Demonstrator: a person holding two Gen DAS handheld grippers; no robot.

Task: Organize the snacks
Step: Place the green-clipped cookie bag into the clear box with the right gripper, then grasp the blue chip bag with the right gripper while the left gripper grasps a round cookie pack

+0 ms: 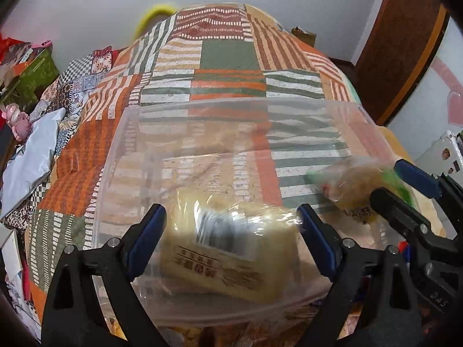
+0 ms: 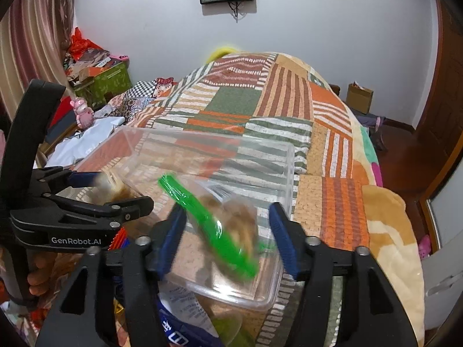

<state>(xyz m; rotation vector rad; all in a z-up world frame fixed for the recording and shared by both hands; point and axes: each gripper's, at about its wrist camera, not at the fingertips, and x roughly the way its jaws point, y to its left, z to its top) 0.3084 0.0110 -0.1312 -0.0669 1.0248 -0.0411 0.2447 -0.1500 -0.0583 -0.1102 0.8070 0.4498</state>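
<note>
Clear plastic bin (image 1: pixel 237 121): one; resting on the patchwork bedspread (image 1: pixel 228 55), open top tilted toward both cameras.
Left tongs (image 1: pixel 231 231): blue pads spread wide; beige snack pack (image 1: pixel 228 248) blurred between them, contact with the pads not discernible; pose level, reaching over the bin's near rim.
Beige snack pack: one; inside the bin, near the left front corner.
Green-edged snack bag (image 2: pixel 220 225): one; blurred, over the bin's right front area.
Right tongs (image 2: pixel 227 240): pads spread apart either side of the bag, grip not confirmed; pose angled downward from the right.
Loose snack packets (image 2: pixel 179 318): outside the bin, below the near rim; count not determinable.
</note>
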